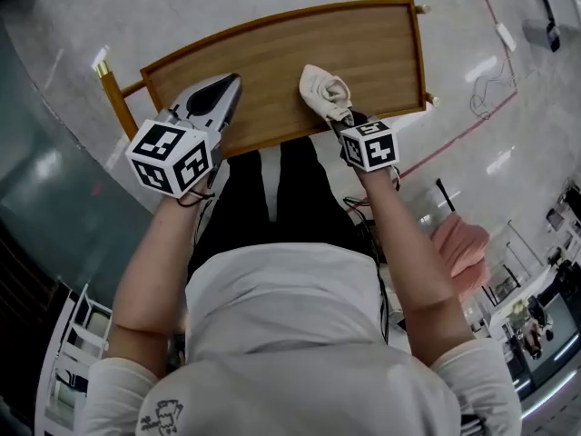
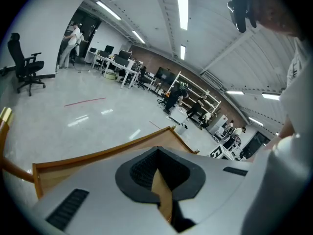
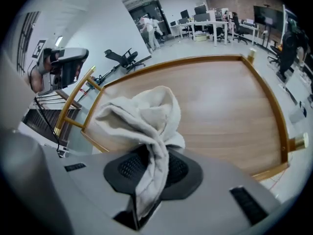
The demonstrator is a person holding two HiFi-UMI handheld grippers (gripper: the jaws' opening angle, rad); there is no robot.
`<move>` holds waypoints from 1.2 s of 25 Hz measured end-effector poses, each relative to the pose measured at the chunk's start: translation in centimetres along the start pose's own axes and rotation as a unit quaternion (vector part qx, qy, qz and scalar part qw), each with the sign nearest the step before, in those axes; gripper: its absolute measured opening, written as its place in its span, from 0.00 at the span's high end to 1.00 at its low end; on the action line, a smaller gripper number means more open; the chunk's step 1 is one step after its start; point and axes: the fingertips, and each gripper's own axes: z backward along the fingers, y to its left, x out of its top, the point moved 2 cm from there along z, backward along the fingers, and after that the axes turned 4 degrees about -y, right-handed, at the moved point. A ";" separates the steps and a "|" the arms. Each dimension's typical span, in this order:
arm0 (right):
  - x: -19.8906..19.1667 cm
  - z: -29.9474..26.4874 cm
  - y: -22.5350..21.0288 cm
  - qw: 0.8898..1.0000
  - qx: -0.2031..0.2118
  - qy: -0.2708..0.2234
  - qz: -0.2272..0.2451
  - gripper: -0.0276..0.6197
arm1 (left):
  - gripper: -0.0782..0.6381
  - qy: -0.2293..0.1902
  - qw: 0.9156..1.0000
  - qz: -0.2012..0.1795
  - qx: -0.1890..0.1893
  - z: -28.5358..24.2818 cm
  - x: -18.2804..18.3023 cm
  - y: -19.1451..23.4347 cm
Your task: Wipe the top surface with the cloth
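A wooden table top (image 1: 363, 53) with a raised rim lies ahead of me. My right gripper (image 1: 340, 116) is shut on a crumpled white cloth (image 1: 325, 91), which rests near the table's front edge, a little right of centre. In the right gripper view the cloth (image 3: 146, 111) bunches up over the wood (image 3: 225, 102), and a strip of it runs down between the jaws of the right gripper (image 3: 151, 168). My left gripper (image 1: 229, 84) hovers over the table's left part, shut and with nothing in it. In its own view the left gripper (image 2: 159, 173) shows only a thin wedge of wood (image 2: 98, 155) between the pads.
The table stands on a glossy grey floor with a red line (image 1: 472, 125) and cables (image 1: 490, 84) to the right. An office chair (image 2: 27, 67) and rows of desks with people (image 2: 122, 65) stand farther off. My own dark trousers (image 1: 263, 198) touch the table's front edge.
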 end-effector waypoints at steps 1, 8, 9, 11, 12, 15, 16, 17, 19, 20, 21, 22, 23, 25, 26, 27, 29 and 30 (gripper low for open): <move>-0.1 0.7 -1.7 1.000 -0.009 -0.003 -0.007 0.84 | 0.88 0.002 1.000 -0.001 -0.003 -0.9 0.2 -0.6; -0.6 5.6 -12.9 0.996 -0.063 -0.027 -0.063 0.84 | 0.88 0.005 1.000 -0.006 -0.014 -6.3 1.9 -3.4; -0.6 6.2 -14.2 0.995 -0.070 -0.028 -0.066 0.84 | 0.88 0.004 1.000 -0.007 -0.014 -6.8 2.1 -3.6; -0.7 7.2 -16.1 0.994 -0.082 -0.029 -0.069 0.84 | 0.88 0.000 1.000 -0.006 -0.012 -7.5 2.6 -3.8; -0.6 7.6 -16.7 0.993 -0.085 -0.029 -0.071 0.84 | 0.88 -0.003 1.000 -0.004 -0.010 -7.7 2.9 -3.9; -0.3 8.0 -17.8 0.994 -0.086 -0.022 -0.068 0.84 | 0.88 -0.009 1.000 0.004 0.000 -8.5 3.5 -4.0; -0.1 7.8 -18.2 0.994 -0.086 -0.019 -0.066 0.84 | 0.88 -0.010 1.000 0.007 0.004 -8.9 3.5 -4.0; 0.0 7.6 -18.6 0.994 -0.086 -0.017 -0.065 0.84 | 0.88 -0.010 1.000 0.010 0.008 -9.3 3.2 -3.9; 0.4 7.1 -19.3 0.994 -0.086 -0.012 -0.061 0.84 | 0.88 -0.009 1.000 0.015 0.016 -9.6 2.6 -3.6; 0.7 7.0 -19.3 0.995 -0.085 -0.009 -0.058 0.84 | 0.88 -0.009 1.000 0.016 0.020 -9.4 2.4 -3.5; 0.9 6.9 -19.1 0.995 -0.085 -0.006 -0.055 0.84 | 0.88 -0.009 0.999 0.018 0.025 -8.9 2.2 -3.3; 1.2 7.0 -18.9 0.995 -0.085 -0.003 -0.053 0.84 | 0.88 -0.009 0.999 0.020 0.030 -8.3 2.1 -3.1; 1.6 7.0 -18.8 0.995 -0.087 0.000 -0.050 0.84 | 0.88 -0.009 0.999 0.022 0.035 -7.8 2.1 -2.8; 2.5 6.9 -18.9 0.995 -0.092 0.006 -0.045 0.84 | 0.88 -0.012 0.999 0.027 0.045 -7.1 2.1 -2.2; 3.0 6.9 -19.0 0.994 -0.094 0.010 -0.045 0.84 | 0.88 -0.013 0.998 0.029 0.049 -6.7 2.2 -2.0; 3.4 6.8 -19.0 0.994 -0.096 0.013 -0.044 0.84 | 0.88 -0.015 0.998 0.030 0.052 -6.3 2.2 -1.9; 4.4 6.7 -19.0 0.994 -0.103 0.023 -0.040 0.84 | 0.88 -0.019 0.998 0.031 0.060 -5.4 2.3 -1.7; 4.8 6.6 -18.9 0.993 -0.105 0.026 -0.041 0.85 | 0.88 -0.020 0.997 0.031 0.065 -5.0 2.3 -1.7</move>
